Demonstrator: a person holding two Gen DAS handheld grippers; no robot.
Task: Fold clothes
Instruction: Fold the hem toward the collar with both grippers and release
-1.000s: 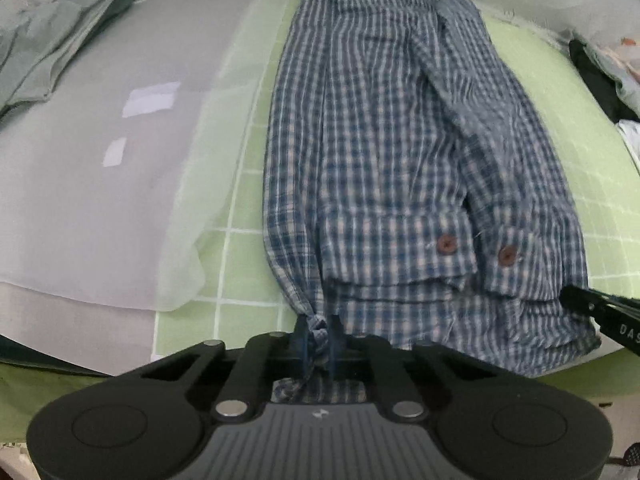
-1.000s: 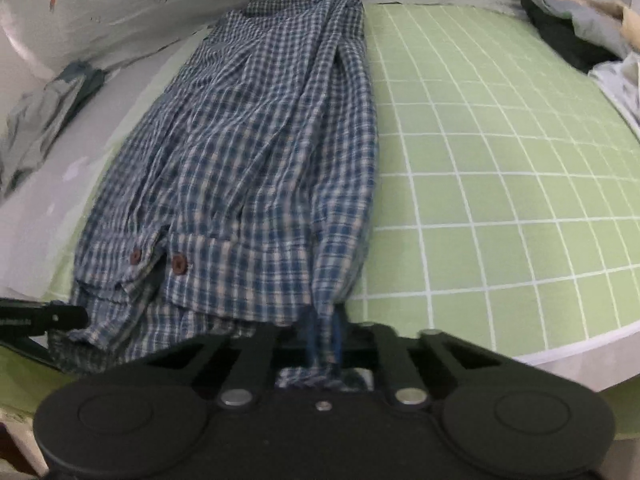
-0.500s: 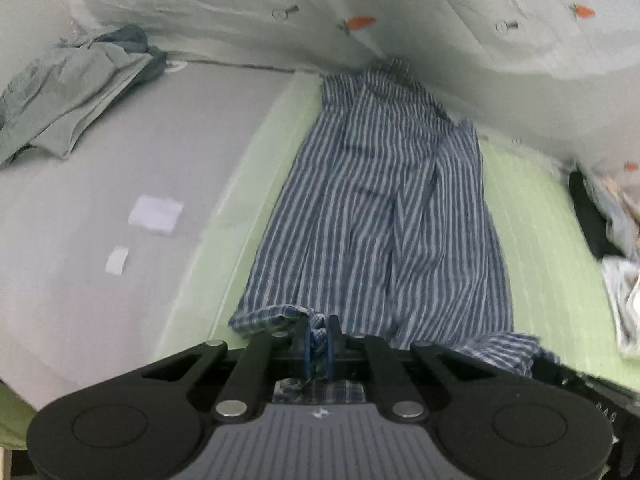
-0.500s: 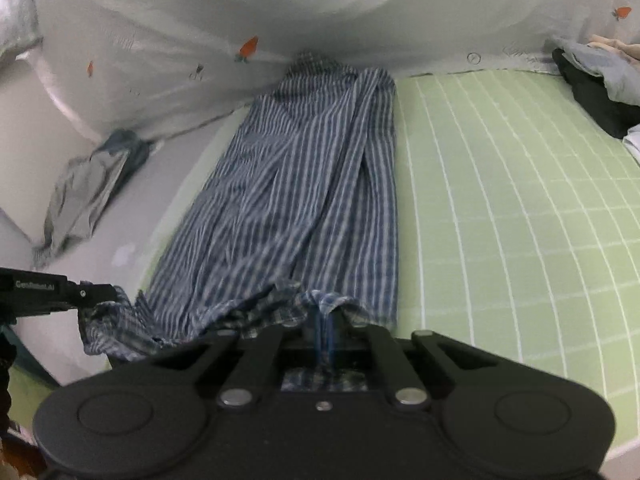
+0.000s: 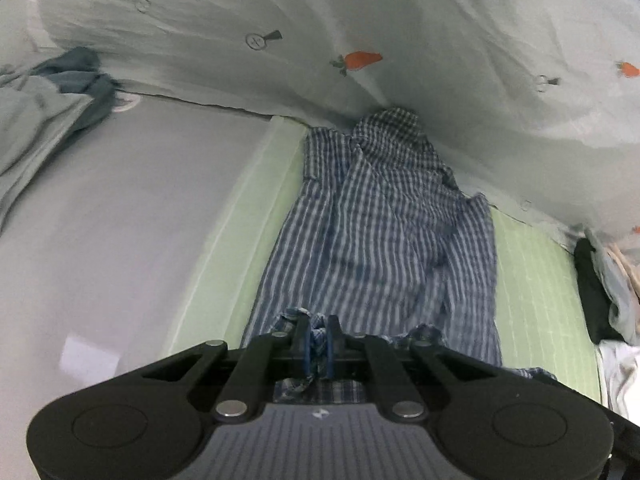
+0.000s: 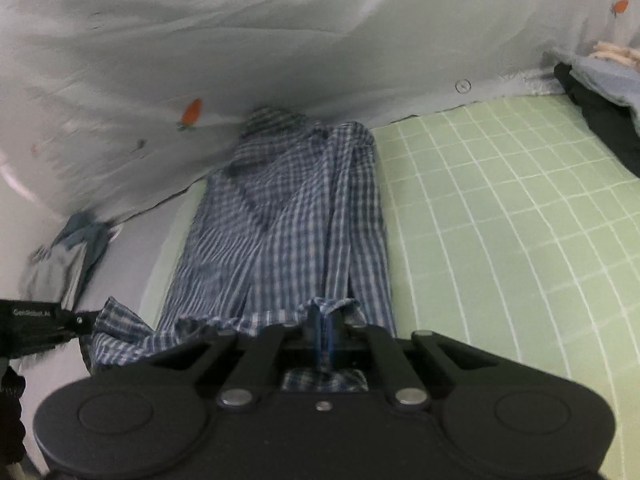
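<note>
A blue and white checked shirt lies on a pale green gridded mat, its long axis running from the near edge of the mat straight away toward a white sheet printed with small carrots that hangs behind the mat; the collar end points at the sheet and rests against its base, and the hem end is nearest the cameras. The left gripper is pressed together on a bunched bit of the hem, with checked cloth showing between its two dark fingers, and that corner is lifted off the mat. The right gripper is likewise pinching the hem at the shirt's other near corner. The left wrist view alone shows the grey surface beside the mat, with a small white patch on it, and more of a crumpled grey-green garment lying on that surface beyond the mat's left edge. The right wrist view alone shows the wide bare stretch of mat to the right of the shirt, and the left gripper's black finger reaching in from the left edge to the lifted hem. Both views show a pile of dark and pale clothes at the mat's far right corner.
</note>
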